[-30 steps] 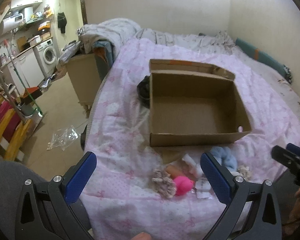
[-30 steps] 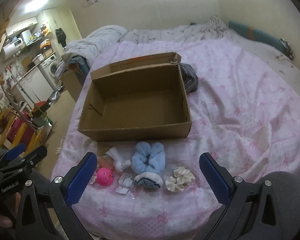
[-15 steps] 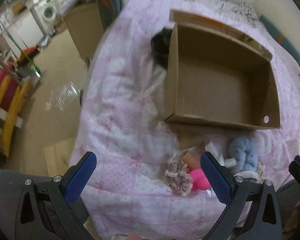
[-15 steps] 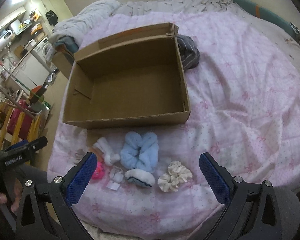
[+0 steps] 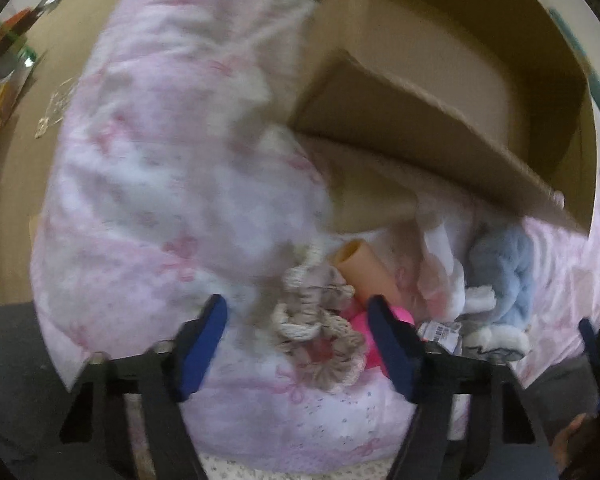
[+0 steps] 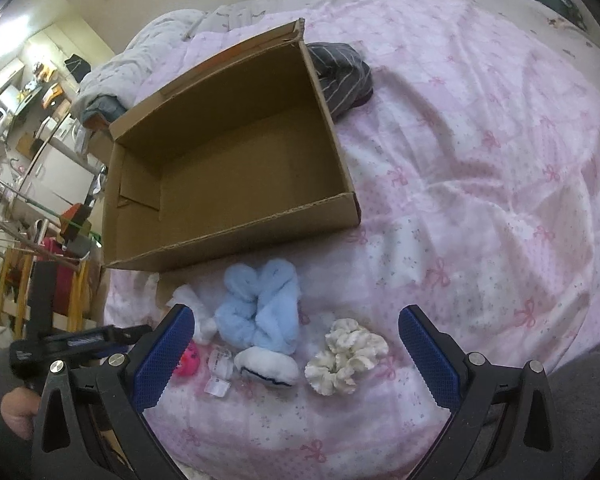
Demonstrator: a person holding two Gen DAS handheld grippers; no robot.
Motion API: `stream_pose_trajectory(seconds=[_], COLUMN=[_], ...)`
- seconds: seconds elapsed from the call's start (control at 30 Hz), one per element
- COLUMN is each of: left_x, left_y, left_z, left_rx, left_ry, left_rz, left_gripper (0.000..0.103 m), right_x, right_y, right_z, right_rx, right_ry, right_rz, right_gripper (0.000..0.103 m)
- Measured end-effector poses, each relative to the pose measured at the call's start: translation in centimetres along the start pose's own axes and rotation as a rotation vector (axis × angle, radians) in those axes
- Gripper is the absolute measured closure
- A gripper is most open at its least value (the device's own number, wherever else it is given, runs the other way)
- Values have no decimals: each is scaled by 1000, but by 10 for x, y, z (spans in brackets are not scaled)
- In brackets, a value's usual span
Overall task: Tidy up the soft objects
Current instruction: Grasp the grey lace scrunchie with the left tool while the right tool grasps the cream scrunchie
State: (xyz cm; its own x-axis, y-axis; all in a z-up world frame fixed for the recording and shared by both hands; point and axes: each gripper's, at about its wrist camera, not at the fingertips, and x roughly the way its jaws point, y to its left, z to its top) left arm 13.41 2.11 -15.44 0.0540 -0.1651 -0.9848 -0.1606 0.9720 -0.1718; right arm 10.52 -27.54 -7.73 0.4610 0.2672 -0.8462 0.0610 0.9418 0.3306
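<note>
1. The left gripper (image 5: pixel 298 344) hangs low over the near edge of the bed, its blue fingers (image 5: pixel 202 346) spread apart with nothing between them but air; a beige crocheted scrunchie (image 5: pixel 320 340) lies on the quilt in the gap below them.
2. Just beside that scrunchie sit a pink toy (image 5: pixel 360 330) and a tan tube (image 5: pixel 366 270), both touching it.
3. The right gripper (image 6: pixel 296 354) also stands wide open and empty, above a fluffy blue scrunchie (image 6: pixel 262 308), a white pad with dark trim (image 6: pixel 266 366) and a cream scrunchie (image 6: pixel 346 354).
4. All these soft things rest on the pink quilt (image 6: pixel 480 168), in a loose row just in front of the cardboard box (image 6: pixel 228 236).
5. The box is open at the top, and no soft thing lies inside it.
6. A dark striped cloth (image 6: pixel 340 74) lies against the box's far right corner.
7. The left view is blurred.
</note>
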Motion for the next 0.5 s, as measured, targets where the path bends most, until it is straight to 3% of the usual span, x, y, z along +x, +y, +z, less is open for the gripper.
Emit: stream_pose_trajectory(seconds=[0.03,0.1,0.2,0.5], left_x=[4,8,9,-38], left_y=[-2,1,3,19], left_z=[0,0,-2,-11], left_rx=[7,-2,-3,-4], left_ry=[1,9,22,-55], left_rz=[7,12,-18,-68], left_gripper=[59,84,91,92], right_x=[0,1,3,4], right_y=[1,1,1,-9], right_z=[0,-1,-1,-2], right_rx=[-6,-14,-17,17], right_ry=[-3,-9,-7,13], right_rz=[-4,-7,-9,-11], right_gripper=[0,0,0,0])
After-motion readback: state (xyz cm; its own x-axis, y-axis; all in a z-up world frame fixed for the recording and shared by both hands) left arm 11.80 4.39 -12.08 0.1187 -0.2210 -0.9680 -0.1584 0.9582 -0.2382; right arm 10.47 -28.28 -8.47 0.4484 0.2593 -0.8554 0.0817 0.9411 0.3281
